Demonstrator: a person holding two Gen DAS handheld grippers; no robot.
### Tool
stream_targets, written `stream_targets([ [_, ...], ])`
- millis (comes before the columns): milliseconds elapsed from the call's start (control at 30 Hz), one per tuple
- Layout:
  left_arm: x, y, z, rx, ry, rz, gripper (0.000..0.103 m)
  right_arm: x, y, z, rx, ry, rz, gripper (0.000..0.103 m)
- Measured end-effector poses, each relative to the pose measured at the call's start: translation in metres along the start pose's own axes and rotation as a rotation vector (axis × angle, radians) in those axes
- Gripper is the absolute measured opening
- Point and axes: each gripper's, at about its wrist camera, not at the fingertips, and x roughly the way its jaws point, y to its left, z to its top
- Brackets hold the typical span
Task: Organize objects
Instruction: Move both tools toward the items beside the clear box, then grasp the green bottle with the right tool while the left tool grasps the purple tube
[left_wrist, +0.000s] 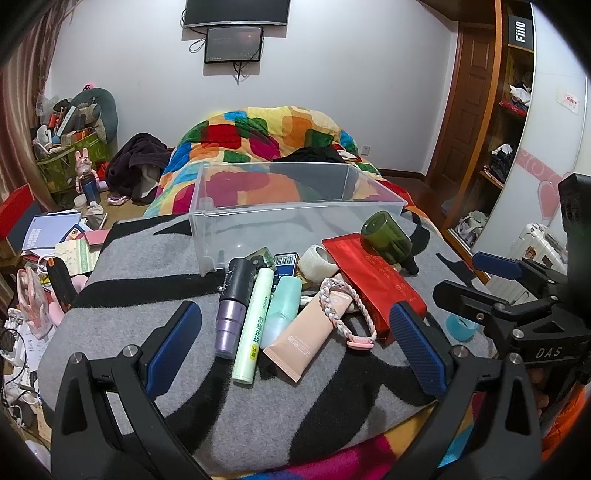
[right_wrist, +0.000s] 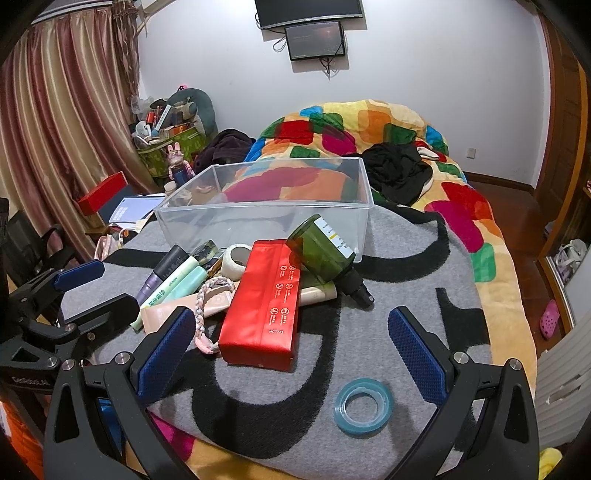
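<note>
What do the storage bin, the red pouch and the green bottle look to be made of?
Storage bin: clear rigid plastic; the quilt shows through its walls. Red pouch: probably glossy foil or plastic film, with sheen and creased seams. Green bottle: translucent dark green, plastic or glass, cannot tell which; black cap.

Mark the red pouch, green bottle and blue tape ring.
red pouch (right_wrist: 264, 306), right wrist view, middle of its front face
green bottle (right_wrist: 317, 251), right wrist view, its body
blue tape ring (right_wrist: 364, 406), right wrist view, its rim

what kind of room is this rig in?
Almost certainly a home bedroom: a bed with a colourful patchwork quilt, a wall-mounted TV above it, and an open wardrobe with clothes. Toiletries sit beside a clear plastic bin on a grey blanket.
</note>
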Motion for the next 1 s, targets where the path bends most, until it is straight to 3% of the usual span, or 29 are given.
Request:
stream_targets([
  [300,0.003,0.006,0.002,-0.019,0.01,-0.013,0.103,0.006,-0.004,0.0,0.008,0.015,0.015,0.103],
  [433,0.007,0.012,0.004,-0.022,0.021,0.0,0.082,0.01,-0.007,0.002,0.008,0.017,0.033,0.103],
  [500,0.01,0.018,0.004,-0.036,0.031,0.008,0.081,0.012,-0.008,0.005,-0.005,0.016,0.029,0.102],
  [800,0.039,0.049,0.016,-0.057,0.084,0.063,0.067,0.043,-0.029,0.026,-0.043,0.055,0.003,0.074],
  [1000,0.073,0.066,0.019,-0.101,0.173,0.022,0.055,0.066,-0.036,0.038,-0.071,0.091,0.031,0.07],
])
